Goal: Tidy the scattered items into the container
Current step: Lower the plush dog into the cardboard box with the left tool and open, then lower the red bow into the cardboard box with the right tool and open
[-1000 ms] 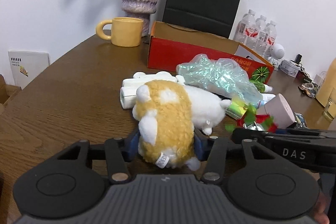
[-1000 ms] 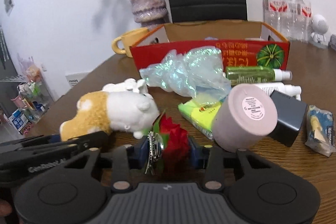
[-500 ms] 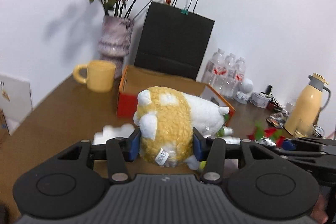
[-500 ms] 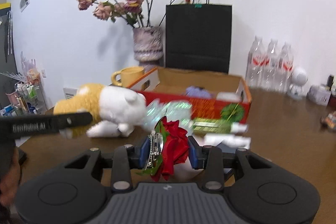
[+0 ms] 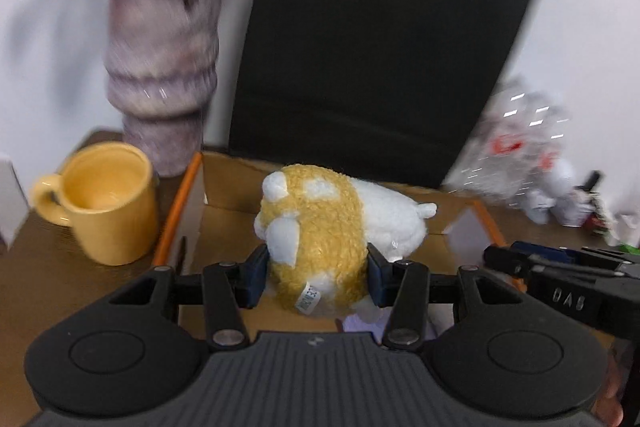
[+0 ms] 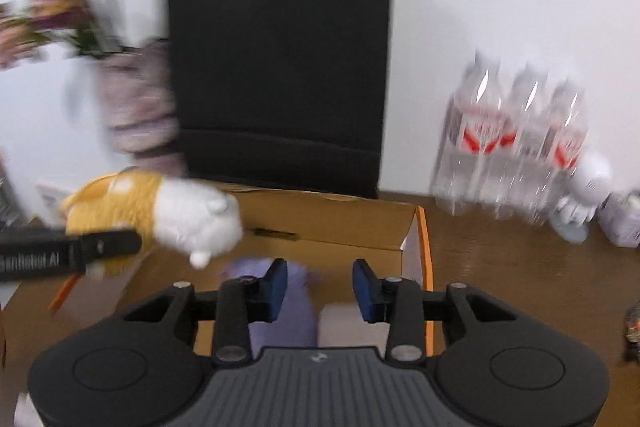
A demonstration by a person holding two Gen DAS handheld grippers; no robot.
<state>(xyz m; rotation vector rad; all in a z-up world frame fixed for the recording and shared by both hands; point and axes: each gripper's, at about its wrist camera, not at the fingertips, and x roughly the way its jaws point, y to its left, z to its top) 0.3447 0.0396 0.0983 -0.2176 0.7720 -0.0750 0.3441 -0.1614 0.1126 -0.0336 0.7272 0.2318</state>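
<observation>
A yellow and white plush toy [image 5: 320, 227] hangs over the open cardboard box [image 5: 176, 219], with my left gripper [image 5: 316, 275] shut on its yellow end. The right wrist view shows the same plush toy [image 6: 160, 211] at the left, above the box [image 6: 424, 255]. My right gripper [image 6: 320, 283] stands open over the box's inside with nothing between its fingers. Beneath it lie a purple soft item [image 6: 280, 323] and a white item [image 6: 340, 323]. In the left wrist view the right gripper's black fingers [image 5: 560, 267] reach in from the right. Both views are blurred.
A yellow mug [image 5: 108, 203] stands just left of the box, with a purple vase [image 5: 160, 79] behind it. A black paper bag [image 5: 372, 67] rises right behind the box. Water bottles [image 6: 516, 147] and a small white figure [image 6: 588, 183] stand at the right.
Both grippers have moved forward over the box, the left one still carrying the plush toy. The right gripper has opened, and the red rose it held is gone from its fingers.
</observation>
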